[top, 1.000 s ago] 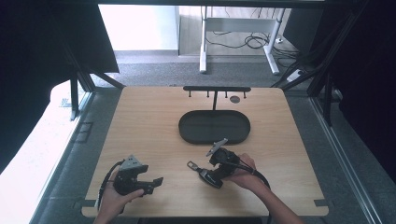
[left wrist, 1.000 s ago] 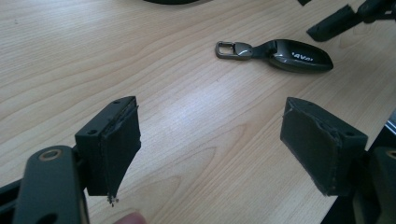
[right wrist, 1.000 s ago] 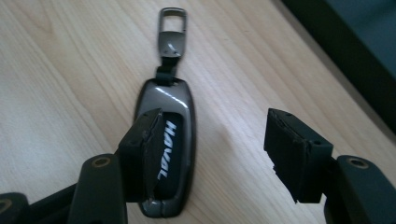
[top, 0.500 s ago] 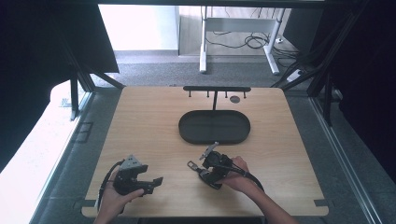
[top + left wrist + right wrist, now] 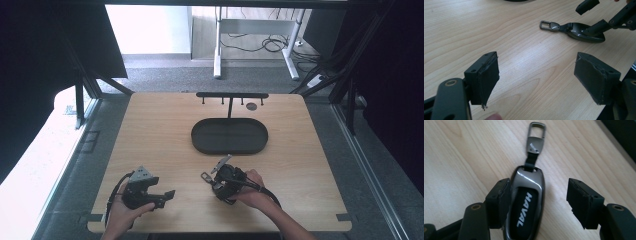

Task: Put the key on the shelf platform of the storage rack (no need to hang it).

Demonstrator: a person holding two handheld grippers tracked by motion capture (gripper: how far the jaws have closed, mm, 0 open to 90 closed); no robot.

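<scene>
— Lying flat on the wooden table (image 5: 150,130), near its front edge and a little right of the middle, is a car key fob (image 5: 527,207); the lettering on its dark face reads HAVAL, and a metal clip (image 5: 536,137) hangs off its top on a short strap. What has the right gripper (image 5: 539,202) got?

— Nothing gripped. Its jaws stand wide apart with the fob between them. In the right gripper view one pad sits right against the fob's edge, touching or nearly so, I cannot tell which; the other pad is well clear on the far side, with bare wood in the gap.

— And the left gripper (image 5: 536,77)?

— Empty, jaws spread wide over bare tabletop near the front left corner. In the left gripper view the fob (image 5: 584,31) and its clip (image 5: 550,25) lie farther off, with the other gripper's black jaws over the fob's body.

— From above?

— Left gripper (image 5: 167,196) in the person's left hand (image 5: 125,210), resting at the front edge. Right gripper (image 5: 220,180) held low over the table by the right hand (image 5: 250,192), cable trailing back along the forearm.

— Anything else on the table?

— An oval black tray (image 5: 200,142), just behind the right gripper. A black rack with small hooks (image 5: 232,95) rises from the tray on a thin post, by the back edge, and a small dark disc (image 5: 251,106) lies near it
</scene>
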